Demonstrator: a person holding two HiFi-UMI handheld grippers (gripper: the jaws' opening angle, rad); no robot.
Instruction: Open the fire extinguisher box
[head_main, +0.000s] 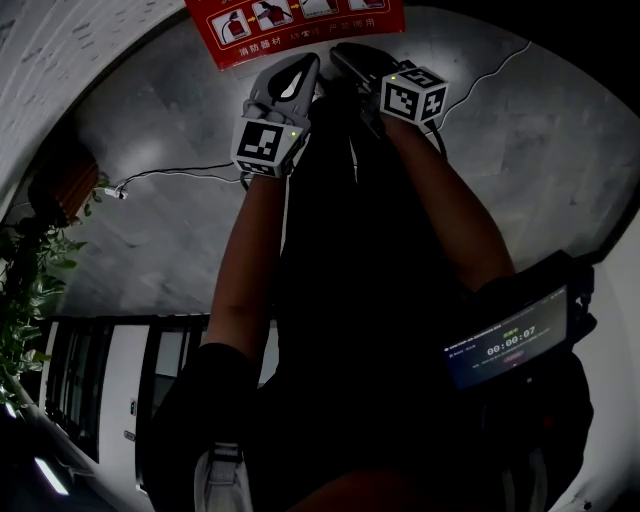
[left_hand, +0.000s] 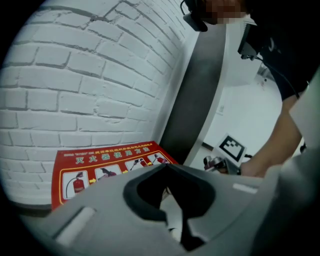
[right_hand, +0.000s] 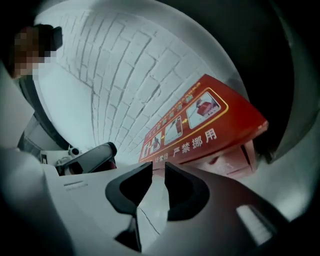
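Note:
The red fire extinguisher box (head_main: 300, 25) lies at the top of the head view, against the white brick wall. Its printed top (left_hand: 100, 167) carries pictures and yellow characters. In the right gripper view the box (right_hand: 200, 130) is just beyond the jaws, with a paler red side showing under the top. My left gripper (head_main: 303, 68) is just short of the box's near edge, its jaws (left_hand: 166, 166) meeting at the tips with nothing between them. My right gripper (head_main: 347, 55) is beside it, jaws (right_hand: 158, 167) apart by a narrow gap that holds nothing.
A white brick wall (left_hand: 75, 75) stands behind the box. A thin cable (head_main: 170, 172) runs over the grey floor (head_main: 150, 230). A leafy plant (head_main: 25, 290) is at the left. A phone (head_main: 505, 345) with a lit timer is strapped on at the right.

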